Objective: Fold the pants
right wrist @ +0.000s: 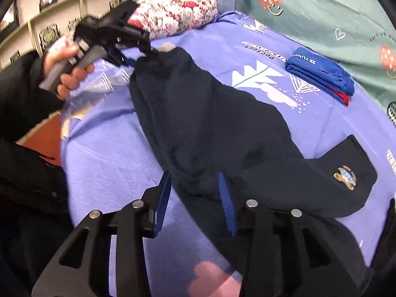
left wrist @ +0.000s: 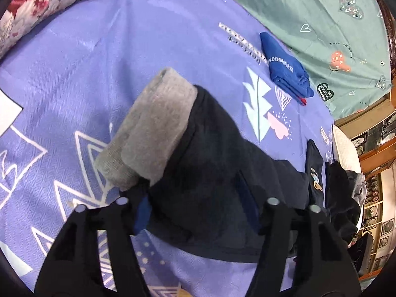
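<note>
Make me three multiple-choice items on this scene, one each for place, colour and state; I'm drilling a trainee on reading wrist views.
1. Where does the folded blue garment lie?
A. on the purple sheet, beside the green sheet
B. on the floral pillow
C. in the right claw

2. What colour is the lining showing at the end of the pants?
A. red
B. grey
C. white

3. How does the left claw stand in the right wrist view?
A. open above the pillow
B. lying on the sheet
C. shut on the pants

Key: 1 A, it rests near the sheets' border; 2 B, the turned-out cuff is grey; 3 C, it pinches the lifted end.
</note>
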